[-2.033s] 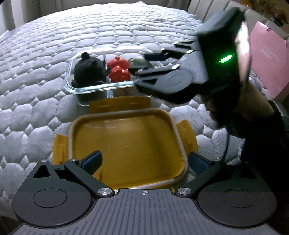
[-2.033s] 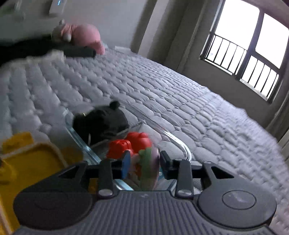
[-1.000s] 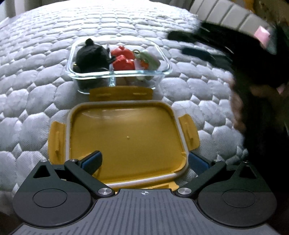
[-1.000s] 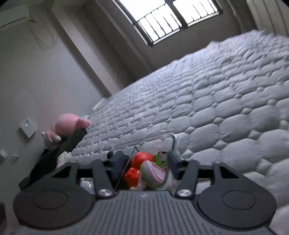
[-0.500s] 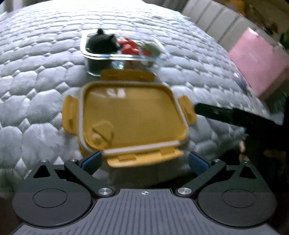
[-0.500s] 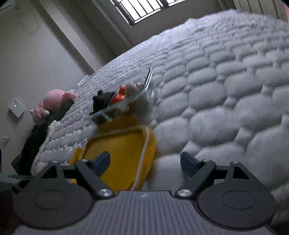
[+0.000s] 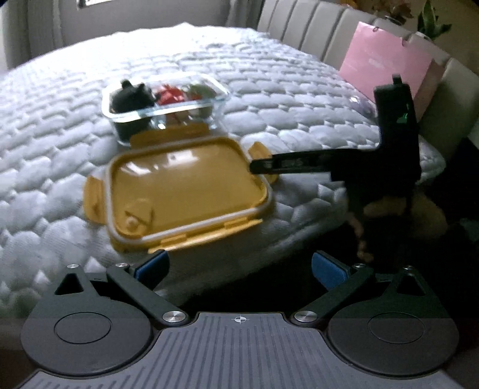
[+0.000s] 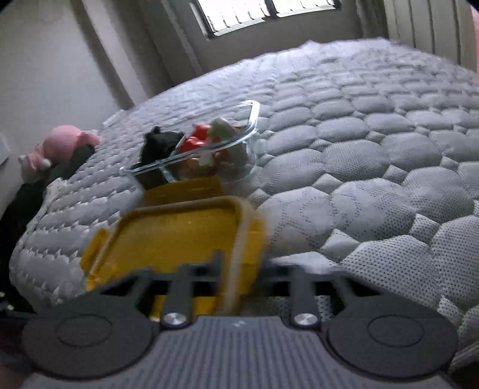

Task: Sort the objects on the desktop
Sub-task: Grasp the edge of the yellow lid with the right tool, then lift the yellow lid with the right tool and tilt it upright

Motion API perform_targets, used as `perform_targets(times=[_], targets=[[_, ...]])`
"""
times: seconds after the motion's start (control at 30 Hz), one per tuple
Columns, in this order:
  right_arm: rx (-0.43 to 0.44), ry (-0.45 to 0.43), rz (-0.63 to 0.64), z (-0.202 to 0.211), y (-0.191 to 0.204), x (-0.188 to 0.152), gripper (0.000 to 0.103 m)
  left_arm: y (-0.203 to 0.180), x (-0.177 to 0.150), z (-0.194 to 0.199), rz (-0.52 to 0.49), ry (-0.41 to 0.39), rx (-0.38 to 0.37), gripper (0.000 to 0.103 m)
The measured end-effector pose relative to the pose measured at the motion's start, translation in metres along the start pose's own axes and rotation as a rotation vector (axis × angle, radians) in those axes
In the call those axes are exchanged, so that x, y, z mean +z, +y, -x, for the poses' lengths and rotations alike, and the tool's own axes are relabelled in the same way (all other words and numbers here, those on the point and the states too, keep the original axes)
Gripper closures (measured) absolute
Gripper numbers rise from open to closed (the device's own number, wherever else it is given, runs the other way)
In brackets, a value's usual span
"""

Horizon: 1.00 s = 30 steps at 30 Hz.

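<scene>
A yellow lid (image 7: 185,191) lies on the quilted bed, tilted, in front of a clear glass container (image 7: 164,101). The container holds a black plush toy (image 7: 131,95), red toys (image 7: 170,92) and a green-and-white toy (image 7: 197,88). My right gripper (image 8: 236,269) is shut on the right edge of the yellow lid (image 8: 179,236); it also shows in the left wrist view (image 7: 257,166). My left gripper (image 7: 239,266) is open and empty, below the lid's near edge, off the bed. The container (image 8: 209,149) sits just beyond the lid.
The grey quilted bed (image 7: 60,149) ends just in front of my left gripper. A pink paper bag (image 7: 386,65) leans on the headboard at right. A pink plush toy (image 8: 60,146) lies at the far left. A window (image 8: 263,12) is behind.
My right gripper has swung from over the container down to the lid's right edge and closed on it. The lid has tilted up. My left gripper has pulled back off the bed.
</scene>
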State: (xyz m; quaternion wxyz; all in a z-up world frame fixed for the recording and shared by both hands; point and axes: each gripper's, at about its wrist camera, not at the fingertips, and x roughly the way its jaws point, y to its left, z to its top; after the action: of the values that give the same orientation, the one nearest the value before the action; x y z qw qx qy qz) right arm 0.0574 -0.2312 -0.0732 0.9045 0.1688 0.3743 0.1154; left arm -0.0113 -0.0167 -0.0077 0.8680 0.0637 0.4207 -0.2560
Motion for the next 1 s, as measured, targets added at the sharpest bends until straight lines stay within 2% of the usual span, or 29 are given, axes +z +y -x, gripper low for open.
perform_targets(times=[0.1, 0.2, 0.37, 0.47, 0.57, 0.63, 0.7, 0.83, 0.93, 1.0], targets=[[0.052, 0.028, -0.057, 0.010, 0.002, 0.017, 0.086, 0.001, -0.004, 0.016, -0.064, -0.094, 0.101, 0.000], [0.071, -0.003, -0.001, 0.028, 0.022, 0.036, 0.087, 0.004, -0.010, 0.033, -0.124, -0.198, 0.224, 0.000], [0.136, -0.036, 0.080, 0.043, 0.062, 0.061, 0.082, -0.005, -0.017, 0.045, -0.220, -0.352, 0.404, 0.000], [0.170, -0.051, 0.133, 0.046, 0.084, 0.070, 0.087, -0.025, -0.022, 0.037, -0.361, -0.444, 0.525, 0.000], [0.188, -0.068, 0.171, 0.045, 0.098, 0.074, 0.087, -0.046, -0.030, 0.008, -0.571, -0.550, 0.728, 0.000], [0.186, -0.085, 0.170, 0.044, 0.096, 0.075, 0.087, -0.053, -0.031, -0.018, -0.680, -0.539, 0.839, 0.000], [0.182, -0.100, 0.158, 0.043, 0.090, 0.074, 0.087, -0.057, -0.028, -0.035, -0.717, -0.482, 0.838, 0.000], [0.262, -0.073, 0.051, 0.035, 0.062, 0.074, 0.088, -0.066, -0.016, -0.040, -0.689, -0.399, 0.653, 0.000], [0.283, -0.052, 0.001, 0.028, 0.048, 0.076, 0.088, -0.079, -0.012, -0.044, -0.709, -0.361, 0.599, 0.000], [0.275, -0.053, 0.011, 0.028, 0.041, 0.075, 0.080, -0.083, -0.008, -0.041, -0.706, -0.329, 0.544, 0.000]])
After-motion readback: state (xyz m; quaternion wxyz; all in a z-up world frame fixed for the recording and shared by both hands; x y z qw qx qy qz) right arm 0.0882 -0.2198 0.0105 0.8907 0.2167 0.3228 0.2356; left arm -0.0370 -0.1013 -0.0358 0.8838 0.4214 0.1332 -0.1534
